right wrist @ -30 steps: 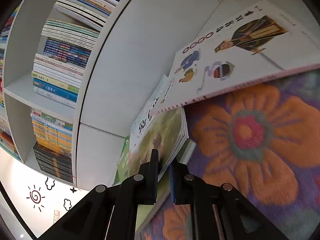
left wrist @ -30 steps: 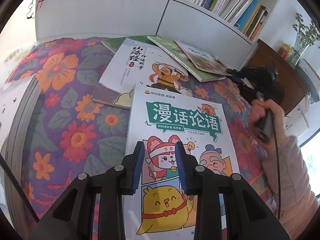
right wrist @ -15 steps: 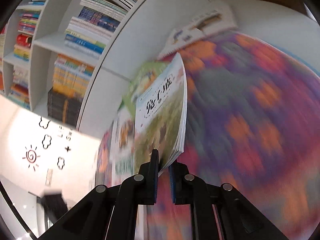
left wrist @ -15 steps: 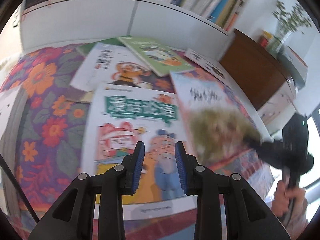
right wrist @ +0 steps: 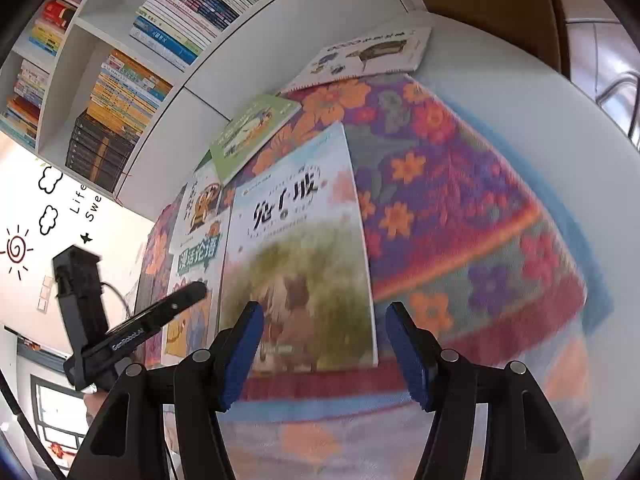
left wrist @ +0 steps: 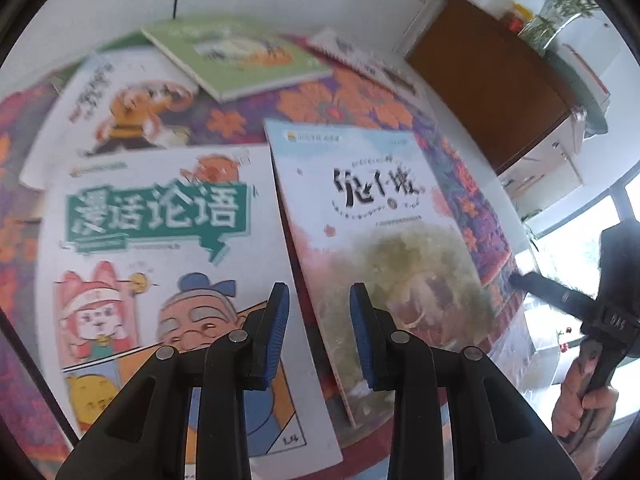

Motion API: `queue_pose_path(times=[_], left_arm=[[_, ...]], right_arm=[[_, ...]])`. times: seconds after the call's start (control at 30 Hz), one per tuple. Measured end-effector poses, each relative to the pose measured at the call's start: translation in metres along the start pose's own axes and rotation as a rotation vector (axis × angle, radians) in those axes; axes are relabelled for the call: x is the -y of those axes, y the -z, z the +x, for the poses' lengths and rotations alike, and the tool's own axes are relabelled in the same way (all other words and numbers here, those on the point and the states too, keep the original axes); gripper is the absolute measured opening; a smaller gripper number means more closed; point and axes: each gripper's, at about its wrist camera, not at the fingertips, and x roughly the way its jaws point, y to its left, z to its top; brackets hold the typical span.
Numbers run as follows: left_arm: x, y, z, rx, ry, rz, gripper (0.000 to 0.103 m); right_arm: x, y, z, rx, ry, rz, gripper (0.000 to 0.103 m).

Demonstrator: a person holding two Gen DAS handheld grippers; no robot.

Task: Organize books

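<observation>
A book with a pale landscape cover [right wrist: 300,248] lies flat on the floral cloth [right wrist: 460,200], beside a comic book with a green title banner [left wrist: 160,264]. My right gripper [right wrist: 324,352] hovers over the landscape book's near edge. Its jaws are opening wide and its pads touch nothing. My left gripper [left wrist: 320,332] hangs above the seam between the comic book and the landscape book [left wrist: 380,240], its jaws a narrow gap apart with nothing in them. Farther back lie a white book with an orange cartoon figure [left wrist: 116,112], a green book [left wrist: 236,56] and a white spiral-bound book [right wrist: 368,56].
A white bookshelf [right wrist: 120,80] packed with books stands behind the table. A brown cabinet [left wrist: 480,80] with a potted plant [left wrist: 560,12] stands at the back right. A hand [left wrist: 580,400] grips the right tool at the table's right edge, near a window.
My right gripper carried the landscape book from the back of the table to beside the comic book, laid it flat and opened. My left gripper shifted to the right.
</observation>
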Motion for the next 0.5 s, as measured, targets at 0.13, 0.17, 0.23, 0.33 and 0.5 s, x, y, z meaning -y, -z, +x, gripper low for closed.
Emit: queue_pose_path(times=[0.13,0.17,0.23,0.33,0.5], left_arm=[[0.008,0.001,0.001,0.017,-0.060,0.013,0.031],[0.012,0.000,0.002,0.011,-0.086,0.024,0.032],[0.019,0.002,0.003,-0.007,-0.149,0.056,0.032],[0.020,0.004,0.002,-0.027,-0.169,0.054,0.033],[0.001,-0.016,0.009,-0.069,-0.006,-0.057,0.034]], right_arm=[[-0.002,-0.016,0.017,-0.032,0.022,-0.053,0.062],[-0.004,-0.018,0.023,-0.045,0.028,-0.058,0.062],[-0.007,-0.022,0.041,-0.084,0.032,-0.076,0.062],[-0.008,-0.024,0.055,-0.120,0.016,-0.099,0.062],[-0.005,-0.037,0.065,-0.135,-0.045,-0.077,0.062]])
